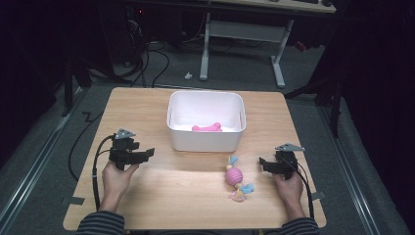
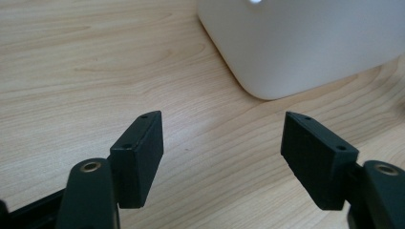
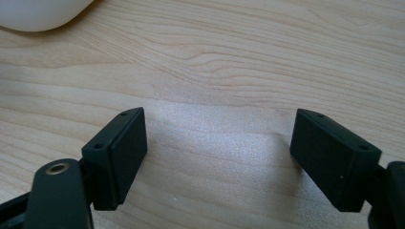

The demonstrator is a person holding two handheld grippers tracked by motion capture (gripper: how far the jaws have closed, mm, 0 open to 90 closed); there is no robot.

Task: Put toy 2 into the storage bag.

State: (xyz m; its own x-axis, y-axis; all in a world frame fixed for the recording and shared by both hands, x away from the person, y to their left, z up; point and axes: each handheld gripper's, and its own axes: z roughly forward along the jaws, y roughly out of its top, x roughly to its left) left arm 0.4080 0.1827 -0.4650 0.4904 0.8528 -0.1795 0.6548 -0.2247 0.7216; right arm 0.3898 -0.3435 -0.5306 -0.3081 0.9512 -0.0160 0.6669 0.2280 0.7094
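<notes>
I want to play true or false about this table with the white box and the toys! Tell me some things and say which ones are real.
1. A pink bone-shaped toy lies inside the white bin. True.
2. The striped ball toy is inside the bin too. False: it lies on the wooden table, in front of the bin.
3. The left gripper is open and holds nothing. True: its jaws stand apart over bare wood.
4. The right gripper is squeezing the striped ball toy. False: its jaws are open and empty, and the toy lies beside it, apart.
5. The bin has a lid on it. False: it is open on top.
</notes>
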